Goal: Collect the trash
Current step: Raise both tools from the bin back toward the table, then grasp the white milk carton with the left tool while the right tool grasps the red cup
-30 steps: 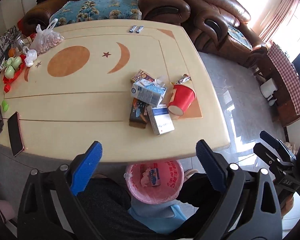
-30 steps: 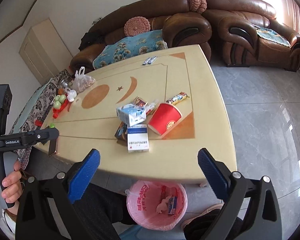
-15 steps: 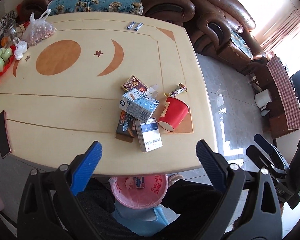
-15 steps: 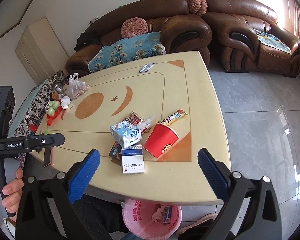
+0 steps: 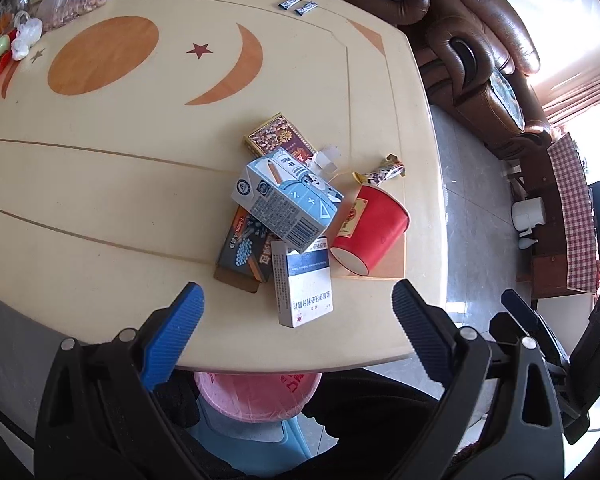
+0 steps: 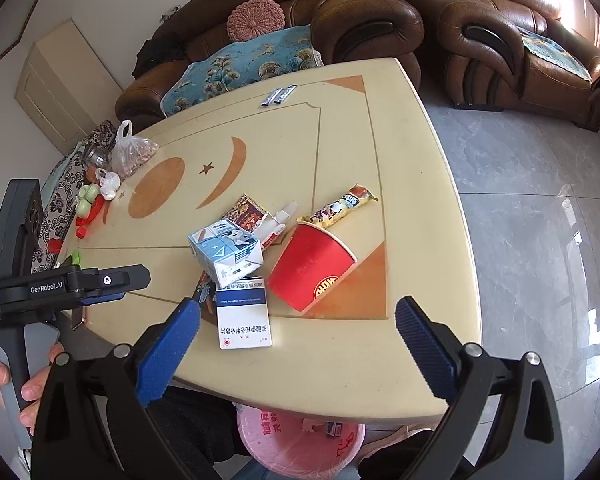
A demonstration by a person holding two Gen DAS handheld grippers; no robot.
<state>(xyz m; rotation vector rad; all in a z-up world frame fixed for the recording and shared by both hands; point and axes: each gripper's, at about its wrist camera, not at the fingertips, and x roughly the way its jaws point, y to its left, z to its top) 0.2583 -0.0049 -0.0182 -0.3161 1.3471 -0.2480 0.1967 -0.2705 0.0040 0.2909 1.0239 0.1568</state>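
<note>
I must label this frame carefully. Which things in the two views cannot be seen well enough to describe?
- Pink trash bin: left wrist view, the table edge hides most of it, so its contents are unseen.
- Dark box: both views, mostly under the blue carton.
- Two small packets: right wrist view, print too small.
- Phone: right wrist view, behind the left hand-held gripper.

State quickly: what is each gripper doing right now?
Left gripper: open, holding nothing, above the table edge.
Right gripper: open, holding nothing.
</note>
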